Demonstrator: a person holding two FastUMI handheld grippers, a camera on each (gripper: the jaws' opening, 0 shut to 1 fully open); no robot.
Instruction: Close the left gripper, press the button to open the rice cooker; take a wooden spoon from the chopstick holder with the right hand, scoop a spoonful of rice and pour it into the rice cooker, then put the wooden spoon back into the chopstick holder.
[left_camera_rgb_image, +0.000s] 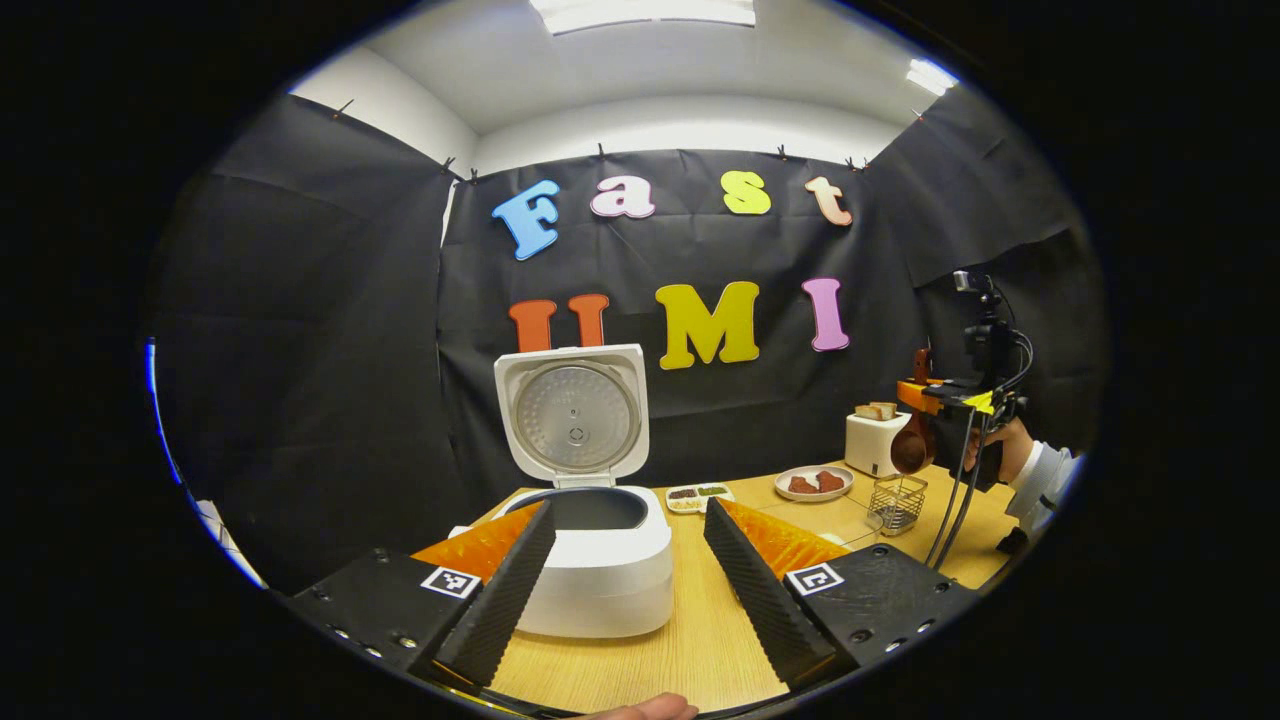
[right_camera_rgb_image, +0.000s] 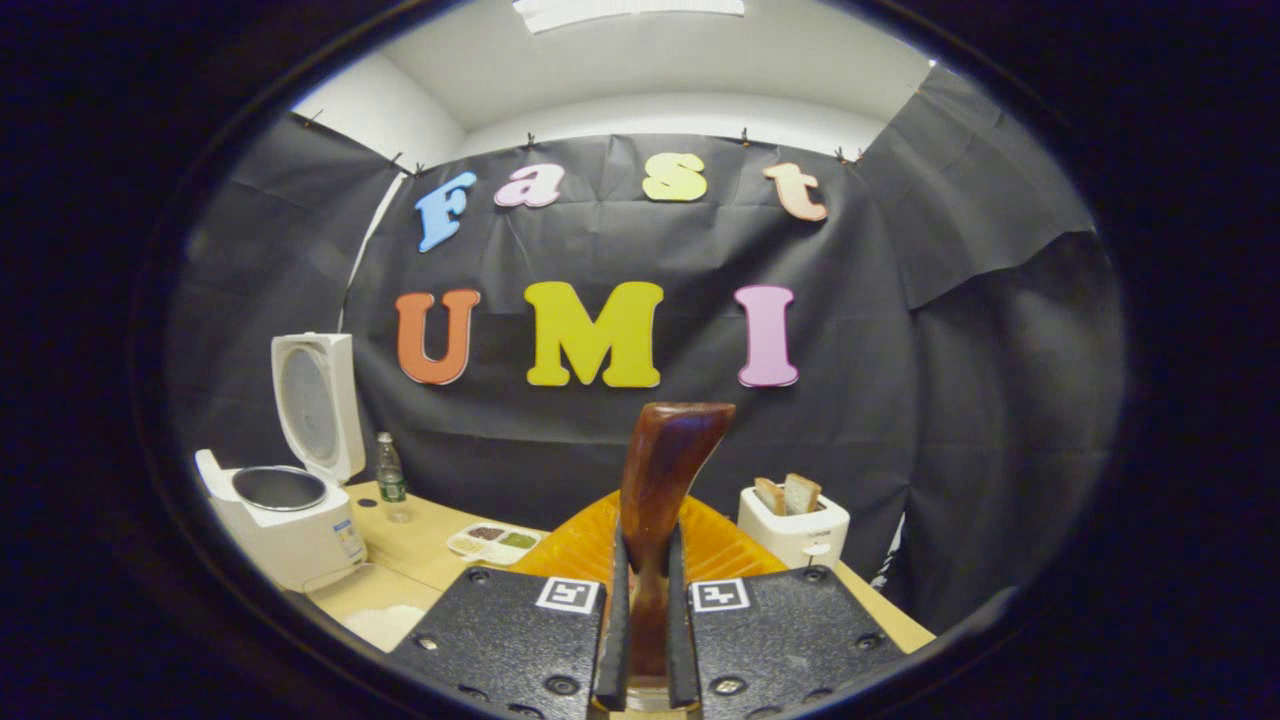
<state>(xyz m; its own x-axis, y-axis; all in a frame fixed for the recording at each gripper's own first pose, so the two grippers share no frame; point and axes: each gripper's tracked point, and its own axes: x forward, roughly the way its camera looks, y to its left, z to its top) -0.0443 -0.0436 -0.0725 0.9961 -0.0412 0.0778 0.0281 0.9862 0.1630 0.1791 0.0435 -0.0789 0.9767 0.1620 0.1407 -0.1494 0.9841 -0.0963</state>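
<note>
Above the chopstick holder (left_camera_rgb_image: 896, 503), the right gripper (left_camera_rgb_image: 935, 425) carries the wooden spoon (right_camera_rgb_image: 660, 490); the scooping step is in hand.

On the wooden table (left_camera_rgb_image: 700, 640) the rice cooker (left_camera_rgb_image: 600, 560) stands with its lid (left_camera_rgb_image: 572, 412) up and its pot bare, so the button press looks done; the left gripper (left_camera_rgb_image: 628, 575) hangs in front of it with its fingers spread wide and nothing between them; in the right gripper view the two fingers (right_camera_rgb_image: 612, 640) are clenched on the spoon's handle, which rises upright between them; in the left gripper view the spoon's bowl hangs below that gripper, clear of the wire holder; next, I judge, the bowl must go down to the pale heap of rice (right_camera_rgb_image: 385, 622) on the table just in front of the cooker and be kept level on the way to the pot; a plate (left_camera_rgb_image: 814, 484), a toaster (right_camera_rgb_image: 795, 525), a small condiment tray (right_camera_rgb_image: 497, 540) and a bottle (right_camera_rgb_image: 390, 480) stand further back.
</note>
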